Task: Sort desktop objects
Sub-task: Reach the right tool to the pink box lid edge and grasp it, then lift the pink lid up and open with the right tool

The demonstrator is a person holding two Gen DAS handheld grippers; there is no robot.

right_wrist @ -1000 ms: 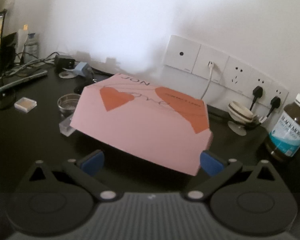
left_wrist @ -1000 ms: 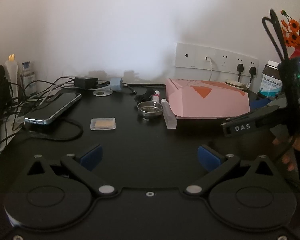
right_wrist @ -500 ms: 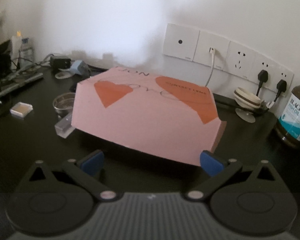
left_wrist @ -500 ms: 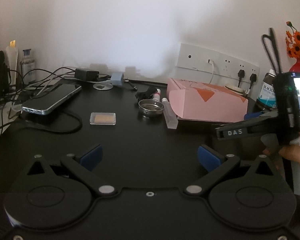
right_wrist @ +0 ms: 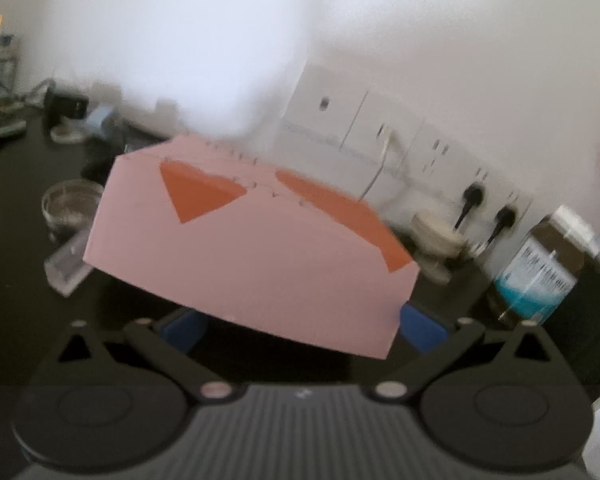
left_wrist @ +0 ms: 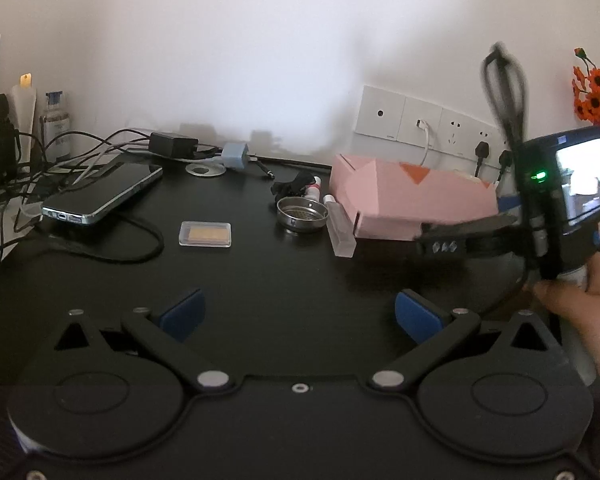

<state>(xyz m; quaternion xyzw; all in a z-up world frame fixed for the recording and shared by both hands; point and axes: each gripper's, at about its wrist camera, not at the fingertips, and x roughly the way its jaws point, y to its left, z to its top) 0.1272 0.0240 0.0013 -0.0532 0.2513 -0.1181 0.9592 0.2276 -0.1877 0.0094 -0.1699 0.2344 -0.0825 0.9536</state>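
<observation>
White wall and a row of wall sockets back a black desk on which the pink box with orange hearts occupies the centre of the right wrist view and the middle right of the left wrist view. Stiff, light card is judged to form the box, with smooth faces that could slip and a lid that could crush; a hold across the near lower edge or the short sides is judged safest. The right gripper is seen wide open, its blue pads flanking the box's near edge, nothing yet clamped; whether the pads touch the card cannot be told because of blur. The left gripper is held wide open and empty over bare desk at lower centre. A metal strainer cup, a clear tube, a small clear case and a phone lie to the left. Compared with half a second ago, the box fills more of the right wrist view, its near edge now reaches the pads, and that view has become blurred.
</observation>
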